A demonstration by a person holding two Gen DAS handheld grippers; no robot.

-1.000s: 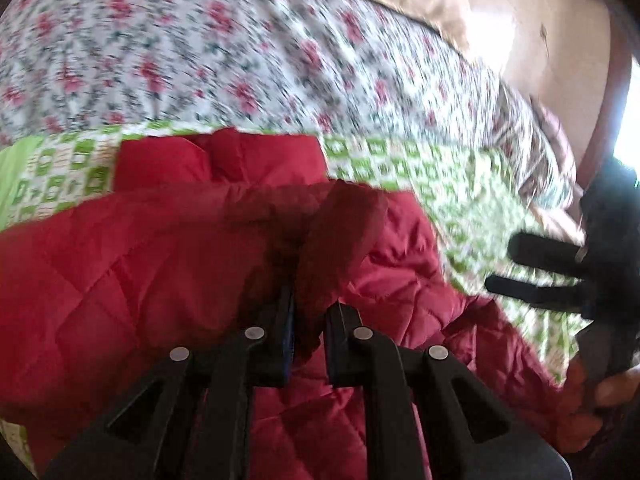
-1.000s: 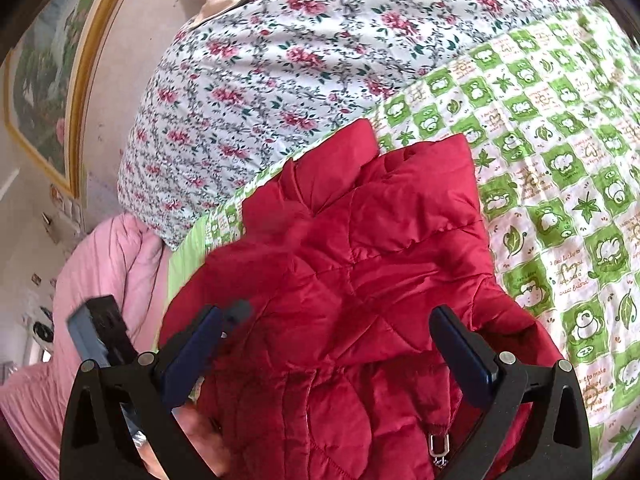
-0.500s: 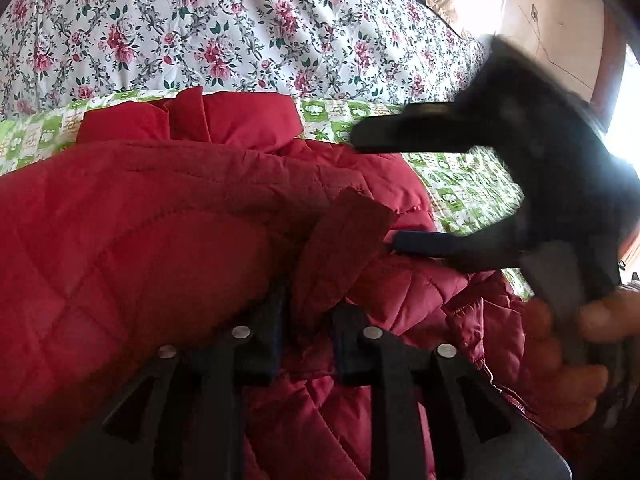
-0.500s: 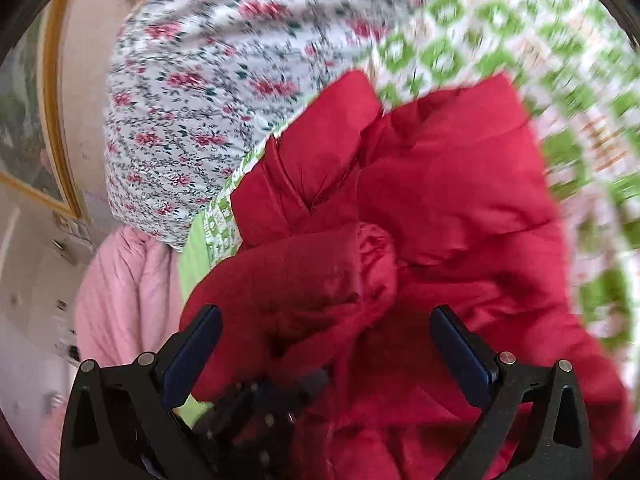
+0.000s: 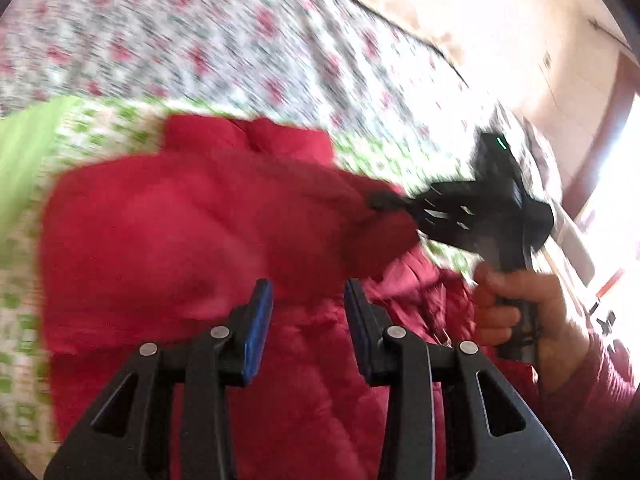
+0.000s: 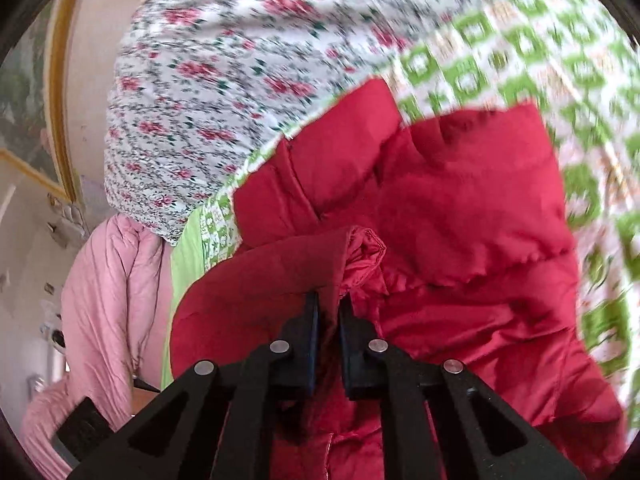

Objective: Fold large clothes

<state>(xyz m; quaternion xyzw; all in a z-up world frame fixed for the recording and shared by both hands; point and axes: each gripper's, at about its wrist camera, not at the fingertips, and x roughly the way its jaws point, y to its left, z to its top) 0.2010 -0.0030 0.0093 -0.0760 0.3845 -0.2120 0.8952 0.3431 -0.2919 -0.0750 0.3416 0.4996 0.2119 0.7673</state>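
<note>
A: Quick pass, left to right. Far left in the right wrist view, lower left of frame: a pink quilt (image 6: 104,300) bunched at the bed's edge. Not part of the task.

B: And the bed itself?

A: Floral bedspread (image 6: 224,72) across the top of both views, green patterned sheet (image 6: 520,68) under the garment. The red jacket (image 5: 192,240) lies on that sheet, filling the centre of both frames, collar end toward the top of the picture.

B: Left claw?

A: Left claw (image 5: 308,312), bottom centre of its own view, fingers parted with a clear gap, blue pads showing, nothing between them. It hovers just over the jacket's middle.

B: Right claw?

A: Right claw (image 6: 329,312) is pinched nearly closed on the sleeve (image 6: 280,276), right by the cuff. In the left view it sits at middle right, the person's hand (image 5: 516,304) on its handle, the sleeve stretched across the jacket toward it. That frame is motion-blurred, so fine detail is gone.

B: Progress?

A: Early to middle, I'd judge. One sleeve is being laid over the body and isn't set down yet. Can't tell where the other sleeve is. The lower part runs out of the bottom of both frames, a zipper edge visible there, so the hem looks unfolded. Left to do, probably: drop this sleeve flat, handle the other side, fold the length in half.
</note>
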